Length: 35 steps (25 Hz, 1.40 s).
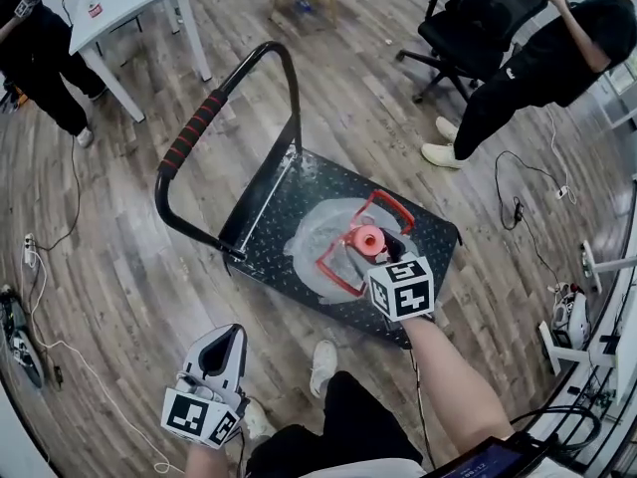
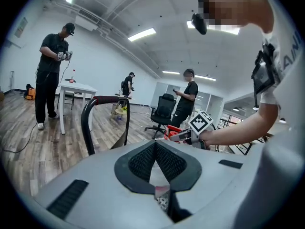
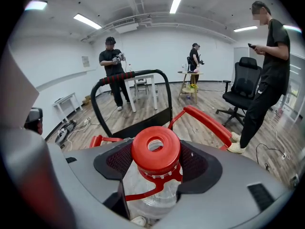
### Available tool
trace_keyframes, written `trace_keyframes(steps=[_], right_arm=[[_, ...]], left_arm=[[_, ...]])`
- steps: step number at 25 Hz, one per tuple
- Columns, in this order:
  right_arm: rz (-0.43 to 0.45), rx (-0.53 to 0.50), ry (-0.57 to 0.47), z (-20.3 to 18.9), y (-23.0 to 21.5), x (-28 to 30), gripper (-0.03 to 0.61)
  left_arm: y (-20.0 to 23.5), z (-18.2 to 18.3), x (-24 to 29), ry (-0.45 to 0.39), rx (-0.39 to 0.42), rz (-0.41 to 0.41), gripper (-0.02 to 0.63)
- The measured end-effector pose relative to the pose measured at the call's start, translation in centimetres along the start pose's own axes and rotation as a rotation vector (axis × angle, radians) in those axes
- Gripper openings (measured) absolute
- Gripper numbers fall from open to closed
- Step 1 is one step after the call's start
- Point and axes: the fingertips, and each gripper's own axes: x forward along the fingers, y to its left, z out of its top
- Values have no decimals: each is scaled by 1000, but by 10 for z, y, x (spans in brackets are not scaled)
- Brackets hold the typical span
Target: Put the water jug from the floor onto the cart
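Two jaws of the right gripper (image 3: 156, 163) close on the neck of the water jug (image 1: 320, 245), just under its red cap (image 3: 156, 148), a hold that likely keeps the clear body upright beneath the grip. The jug is over the middle of the cart (image 1: 284, 192) deck and seems to rest on it, though contact is hard to confirm. Its red carry handle (image 1: 393, 205) is tipped aside, unused. The left gripper (image 1: 221, 355) hangs low beside the person's leg, jaws together on nothing. Whether the jug holds water I cannot tell.
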Motion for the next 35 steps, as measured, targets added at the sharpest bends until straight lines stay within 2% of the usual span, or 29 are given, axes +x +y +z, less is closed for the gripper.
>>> trace_keyframes(steps=[6, 14, 22, 35], right_arm=[[-2, 21, -7, 9, -28, 31, 307], [-12, -11, 7, 8, -33, 61, 307], [-17, -46, 21, -6, -30, 74, 307], [-30, -10, -11, -9, -36, 74, 308]], left_arm=[[3, -13, -1, 4, -26, 43, -2], [17, -27, -7, 10, -54, 94, -2], [14, -34, 2, 24, -51, 72, -2], [10, -36, 18, 32, -48, 31, -2]])
